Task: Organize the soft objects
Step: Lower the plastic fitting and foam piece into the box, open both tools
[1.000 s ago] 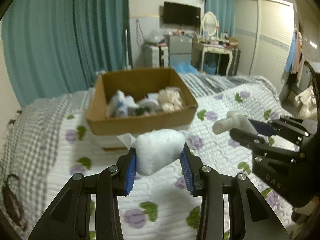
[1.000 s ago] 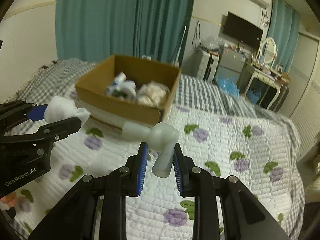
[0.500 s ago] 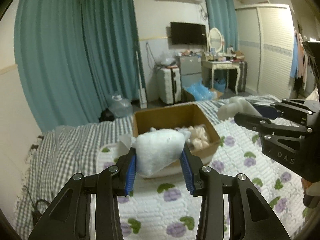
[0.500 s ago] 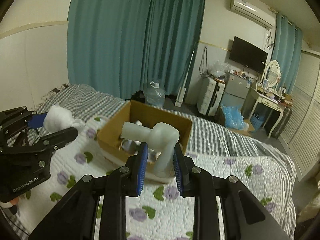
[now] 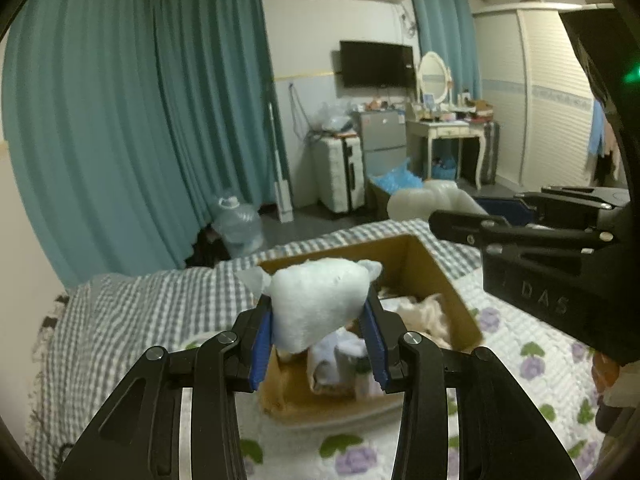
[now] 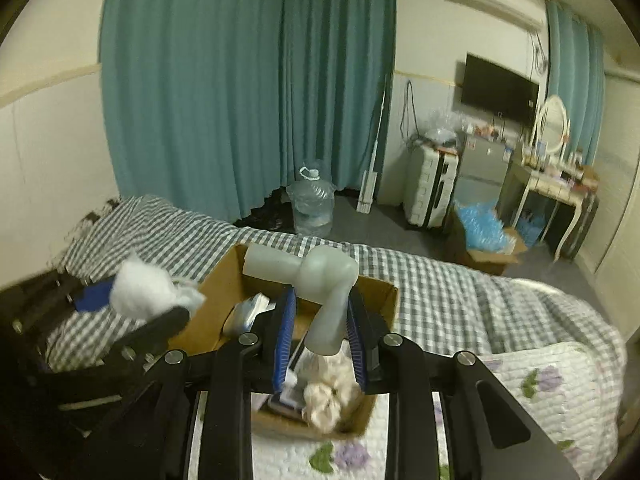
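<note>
My left gripper [image 5: 318, 344] is shut on a white fluffy pad [image 5: 316, 300] and holds it above the open cardboard box [image 5: 436, 276]. My right gripper [image 6: 320, 346] is shut on a pale hammer-shaped soft toy [image 6: 320, 276], also above the box [image 6: 384, 292]. The box sits on the bed and holds several soft items, among them a cream fluffy one [image 6: 328, 396] and white rolled ones [image 5: 340, 356]. In the left wrist view the right gripper [image 5: 476, 216] with the toy [image 5: 424, 198] is at the right. In the right wrist view the left gripper [image 6: 132, 308] with the pad [image 6: 140, 288] is at the left.
The bed has a white quilt with purple flowers [image 5: 532, 364] and a grey checked blanket [image 6: 432, 280]. Beyond the bed are teal curtains [image 5: 120, 120], a water jug [image 6: 312, 204], a suitcase [image 5: 340, 172] and a dressing table [image 5: 444, 128].
Both grippers have moved forward and risen over the box with their objects still held. The box now lies directly below the fingertips instead of ahead of them.
</note>
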Tool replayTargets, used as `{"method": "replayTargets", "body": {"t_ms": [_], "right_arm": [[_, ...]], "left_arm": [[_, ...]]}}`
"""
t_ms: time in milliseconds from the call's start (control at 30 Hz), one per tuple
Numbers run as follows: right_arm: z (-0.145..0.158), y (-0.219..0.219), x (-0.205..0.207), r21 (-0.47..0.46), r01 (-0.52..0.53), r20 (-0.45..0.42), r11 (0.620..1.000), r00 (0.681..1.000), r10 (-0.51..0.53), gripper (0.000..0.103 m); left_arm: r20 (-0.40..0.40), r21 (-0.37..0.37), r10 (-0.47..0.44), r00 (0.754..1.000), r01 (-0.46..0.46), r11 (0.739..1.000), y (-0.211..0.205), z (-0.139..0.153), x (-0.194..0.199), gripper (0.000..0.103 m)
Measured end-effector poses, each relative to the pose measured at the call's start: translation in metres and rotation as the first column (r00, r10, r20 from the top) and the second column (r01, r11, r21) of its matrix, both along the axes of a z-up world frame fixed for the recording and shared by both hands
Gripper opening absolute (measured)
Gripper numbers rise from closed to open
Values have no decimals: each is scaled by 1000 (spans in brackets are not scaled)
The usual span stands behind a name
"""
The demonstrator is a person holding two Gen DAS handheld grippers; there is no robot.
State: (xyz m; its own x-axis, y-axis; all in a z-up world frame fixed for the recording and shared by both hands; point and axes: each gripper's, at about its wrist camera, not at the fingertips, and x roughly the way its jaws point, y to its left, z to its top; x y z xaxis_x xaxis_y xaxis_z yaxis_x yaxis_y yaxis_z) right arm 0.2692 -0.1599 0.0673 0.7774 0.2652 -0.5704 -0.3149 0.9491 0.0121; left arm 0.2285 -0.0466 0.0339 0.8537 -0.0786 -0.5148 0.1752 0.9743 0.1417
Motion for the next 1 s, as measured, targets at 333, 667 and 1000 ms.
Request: {"method": "replayTargets", "body": {"t_ms": [333,667,1000], "right_arm": [[-73,-10,74,30,29,-108,999,994,-25,30],[-73,-27,71,66,86,-82,994,993,-81,67],[65,-53,-29,68,126,121,990,984,-133,91]], "left_arm": [[-118,18,5,993,-3,1000,-14,-65,84,42],[-144,25,72,987,-69,997,-16,-85,92,80],[29,19,110,993,-111,994,-16,23,29,93]]}}
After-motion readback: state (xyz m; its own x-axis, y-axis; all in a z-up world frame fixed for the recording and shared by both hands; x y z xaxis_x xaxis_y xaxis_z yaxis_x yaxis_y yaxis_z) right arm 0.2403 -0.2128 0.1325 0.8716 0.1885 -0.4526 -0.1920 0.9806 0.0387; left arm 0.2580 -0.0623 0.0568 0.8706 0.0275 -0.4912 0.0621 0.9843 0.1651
